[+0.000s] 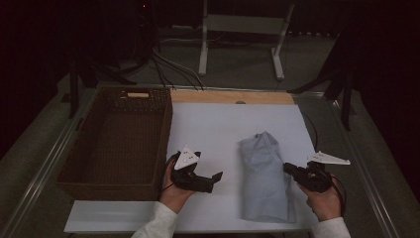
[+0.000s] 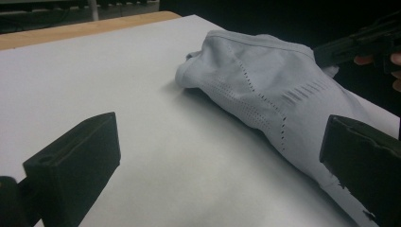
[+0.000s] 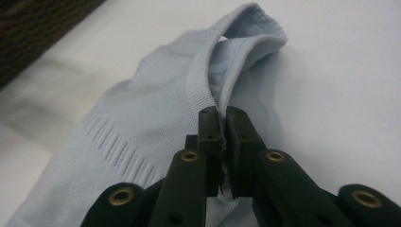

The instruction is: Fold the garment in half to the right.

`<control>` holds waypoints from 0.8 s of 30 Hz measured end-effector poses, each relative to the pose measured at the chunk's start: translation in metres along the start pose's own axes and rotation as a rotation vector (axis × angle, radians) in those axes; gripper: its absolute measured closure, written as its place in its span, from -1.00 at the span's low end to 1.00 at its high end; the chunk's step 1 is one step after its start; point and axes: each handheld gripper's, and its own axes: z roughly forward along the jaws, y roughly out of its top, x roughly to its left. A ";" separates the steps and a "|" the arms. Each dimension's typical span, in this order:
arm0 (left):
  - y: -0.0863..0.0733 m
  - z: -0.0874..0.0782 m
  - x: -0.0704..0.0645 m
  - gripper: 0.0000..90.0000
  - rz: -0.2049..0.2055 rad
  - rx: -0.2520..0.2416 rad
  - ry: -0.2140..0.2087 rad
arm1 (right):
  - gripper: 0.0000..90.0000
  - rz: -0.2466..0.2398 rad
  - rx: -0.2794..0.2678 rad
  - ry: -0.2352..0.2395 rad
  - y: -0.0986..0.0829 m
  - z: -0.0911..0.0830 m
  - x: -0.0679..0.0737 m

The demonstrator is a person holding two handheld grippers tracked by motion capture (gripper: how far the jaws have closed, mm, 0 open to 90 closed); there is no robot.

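Where the white sheet (image 1: 218, 124) covers the bench, a pale blue-grey knitted garment (image 1: 265, 176), folded into a long narrow strip, lies on the right half of that sheet. Its long axis runs from the near edge of the bench toward the far edge, tilted slightly so that the far end leans to the left. The far end is the narrower one and carries the ribbed hem opening; in the right gripper view this opening (image 3: 250, 28) points away from the camera. The near end is broad and squared, close to the front edge of the sheet.

The right claw (image 1: 288, 169) meets the garment at its right-hand edge, roughly midway along the strip. In the right gripper view the two black jaws stand almost together, with only a thin gap, and a ribbed edge of the fabric (image 3: 213, 90) is pinched between them (the hem rises directly out of the jaw tips). The person's right hand (image 1: 324, 201) holds this gripper from the near side.

The left claw (image 1: 212, 179) is spread wide and holds nothing. It sits on the sheet to the left of the garment, apart from it, aimed toward it. In the left gripper view the garment (image 2: 279, 94) lies between the two separated jaws, farther off, with rows of small perforations across its surface.

A dark brown woven rectangular basket (image 1: 74, 171) stands at the left of the sheet, just beside it.
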 end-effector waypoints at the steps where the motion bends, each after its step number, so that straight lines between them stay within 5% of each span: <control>1: 0.000 0.000 0.000 -0.99 -0.002 -0.001 0.000 | 0.91 0.000 0.002 -0.005 0.000 0.000 -0.001; 15: 0.000 0.000 0.000 -0.99 -0.002 0.000 -0.001 | 0.91 0.002 0.072 -0.070 -0.003 0.001 -0.024; 24: 0.000 0.001 0.001 -0.99 -0.002 0.004 -0.001 | 0.81 -0.007 0.122 -0.106 -0.009 0.014 -0.026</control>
